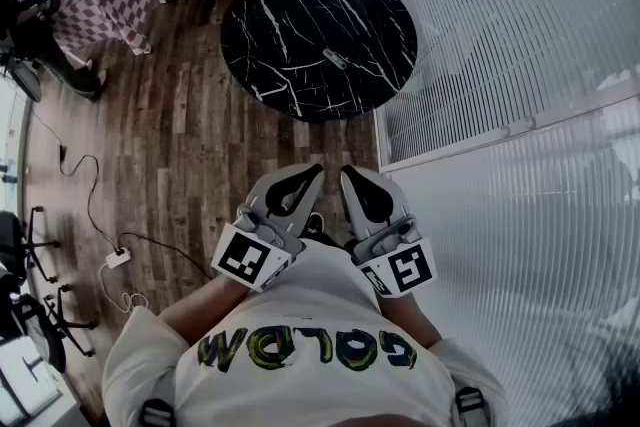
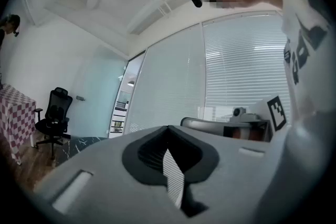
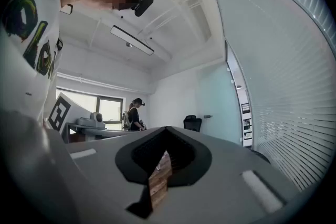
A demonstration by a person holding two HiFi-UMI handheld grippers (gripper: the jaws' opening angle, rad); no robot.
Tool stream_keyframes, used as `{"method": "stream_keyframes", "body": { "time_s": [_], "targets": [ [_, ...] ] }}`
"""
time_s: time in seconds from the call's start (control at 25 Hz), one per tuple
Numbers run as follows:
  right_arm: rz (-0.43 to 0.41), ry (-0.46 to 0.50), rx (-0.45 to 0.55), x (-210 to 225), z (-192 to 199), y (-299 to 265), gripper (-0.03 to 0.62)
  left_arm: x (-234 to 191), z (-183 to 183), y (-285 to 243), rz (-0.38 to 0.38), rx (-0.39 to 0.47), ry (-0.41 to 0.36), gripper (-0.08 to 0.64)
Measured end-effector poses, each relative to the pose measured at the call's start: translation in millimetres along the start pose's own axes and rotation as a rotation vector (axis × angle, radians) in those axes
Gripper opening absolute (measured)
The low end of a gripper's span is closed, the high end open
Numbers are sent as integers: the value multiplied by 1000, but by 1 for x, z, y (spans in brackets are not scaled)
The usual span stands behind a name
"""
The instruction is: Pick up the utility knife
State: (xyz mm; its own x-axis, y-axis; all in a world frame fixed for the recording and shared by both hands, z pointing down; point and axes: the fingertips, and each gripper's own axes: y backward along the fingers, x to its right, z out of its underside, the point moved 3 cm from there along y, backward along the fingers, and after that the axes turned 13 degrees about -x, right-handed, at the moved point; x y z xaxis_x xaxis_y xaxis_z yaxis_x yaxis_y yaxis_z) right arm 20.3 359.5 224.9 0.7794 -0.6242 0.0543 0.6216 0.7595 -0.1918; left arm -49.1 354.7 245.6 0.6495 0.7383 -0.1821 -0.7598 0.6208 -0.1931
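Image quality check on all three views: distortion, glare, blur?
Head view: dim, edges bent by the wide lens; the utility knife is small but discernible on the black table. Left gripper view: heavy fisheye, dark corners, blinds glaring. Right gripper view: same fisheye, far window blown out.

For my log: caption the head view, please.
Left hand-held gripper and right hand-held gripper shut, empty; utility knife on round black table ahead.
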Motion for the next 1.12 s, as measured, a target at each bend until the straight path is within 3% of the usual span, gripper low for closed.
{"method": "stream_keyframes", "body": {
  "time_s": [0.8, 1.12],
  "targets": [
    [-12, -10, 9, 40, 13, 32, 2, 32, 6, -39, -17, -4, 6, 3],
    [-22, -18, -2, 54, 16, 22, 2, 25, 6, -55, -3, -5, 5, 3]
  ]
}}
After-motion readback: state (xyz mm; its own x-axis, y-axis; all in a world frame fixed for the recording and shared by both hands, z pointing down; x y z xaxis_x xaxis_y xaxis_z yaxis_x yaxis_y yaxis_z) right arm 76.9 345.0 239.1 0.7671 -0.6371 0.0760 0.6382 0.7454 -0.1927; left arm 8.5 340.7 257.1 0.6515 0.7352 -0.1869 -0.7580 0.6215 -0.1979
